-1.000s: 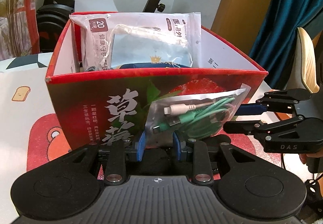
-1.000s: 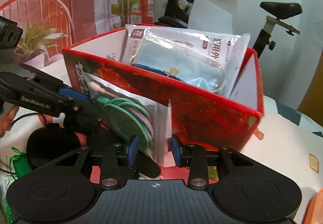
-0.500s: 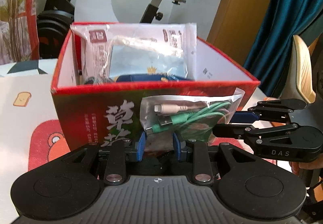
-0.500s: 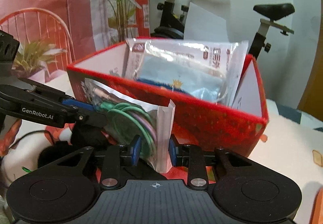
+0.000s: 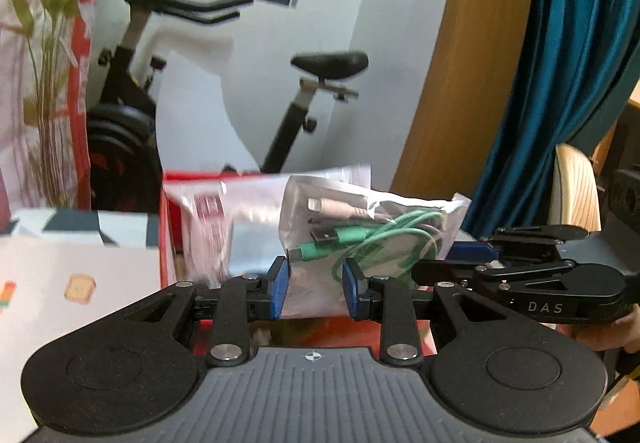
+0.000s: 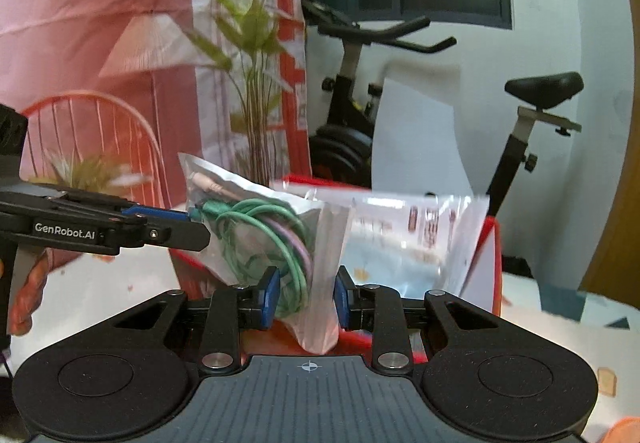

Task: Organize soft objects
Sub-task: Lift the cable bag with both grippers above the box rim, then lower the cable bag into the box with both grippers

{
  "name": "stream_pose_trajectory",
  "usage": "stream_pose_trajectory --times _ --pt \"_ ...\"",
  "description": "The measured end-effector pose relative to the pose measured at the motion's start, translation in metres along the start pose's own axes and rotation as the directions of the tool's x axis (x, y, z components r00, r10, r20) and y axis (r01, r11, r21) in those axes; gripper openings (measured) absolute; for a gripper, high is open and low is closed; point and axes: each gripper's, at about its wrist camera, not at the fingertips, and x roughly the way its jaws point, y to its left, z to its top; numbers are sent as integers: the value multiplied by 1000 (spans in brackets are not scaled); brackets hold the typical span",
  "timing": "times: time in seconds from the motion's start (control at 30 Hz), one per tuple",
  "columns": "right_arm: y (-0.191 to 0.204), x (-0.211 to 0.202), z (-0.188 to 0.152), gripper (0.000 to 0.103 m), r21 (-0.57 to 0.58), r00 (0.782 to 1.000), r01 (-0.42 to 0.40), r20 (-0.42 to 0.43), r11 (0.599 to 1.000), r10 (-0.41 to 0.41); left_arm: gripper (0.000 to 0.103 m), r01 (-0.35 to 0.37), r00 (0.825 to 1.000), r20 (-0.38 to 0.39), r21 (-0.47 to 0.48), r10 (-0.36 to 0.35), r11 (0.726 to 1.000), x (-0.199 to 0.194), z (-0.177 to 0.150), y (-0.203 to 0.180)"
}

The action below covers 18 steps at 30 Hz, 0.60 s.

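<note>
Both grippers clamp the clear cable bag (image 5: 360,231): left gripper (image 5: 314,285) pinches its lower end, right gripper (image 6: 305,297) pinches the other bottom edge. Bag is held up, near the rim of the red box (image 6: 486,267). Coiled green cables (image 6: 260,235) inside. Mask pack (image 6: 404,239) stands upright in the box behind.

- Red box (image 5: 170,243): mostly hidden behind left gripper (image 5: 314,289) body; front wall unseen.
- Mask packet (image 6: 416,239) in box: print smeared by blur, unreadable.
- Cable bag (image 6: 276,243): bottom end drops behind right gripper (image 6: 306,297) housing.
- Exercise bike (image 6: 360,115): base hidden behind box.
</note>
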Motion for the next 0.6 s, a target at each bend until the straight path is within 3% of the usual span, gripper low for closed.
stream_pose_trajectory --times 0.13,0.27,0.43,0.6 --pt "-4 11 20 26 -10 1000 0 5 1000 0 31 -15 999 35 -6 15 1000 3 20 4" --pt "-18 31 35 26 8 999 7 -36 1000 -7 31 -8 1000 9 -51 8 999 20 32 14" --pt "-43 61 35 24 91 986 7 -167 996 9 31 13 995 -101 -122 -25 992 49 35 26" --pt "-65 90 23 24 230 954 30 -298 973 41 31 -7 969 -245 -137 -27 991 85 33 33"
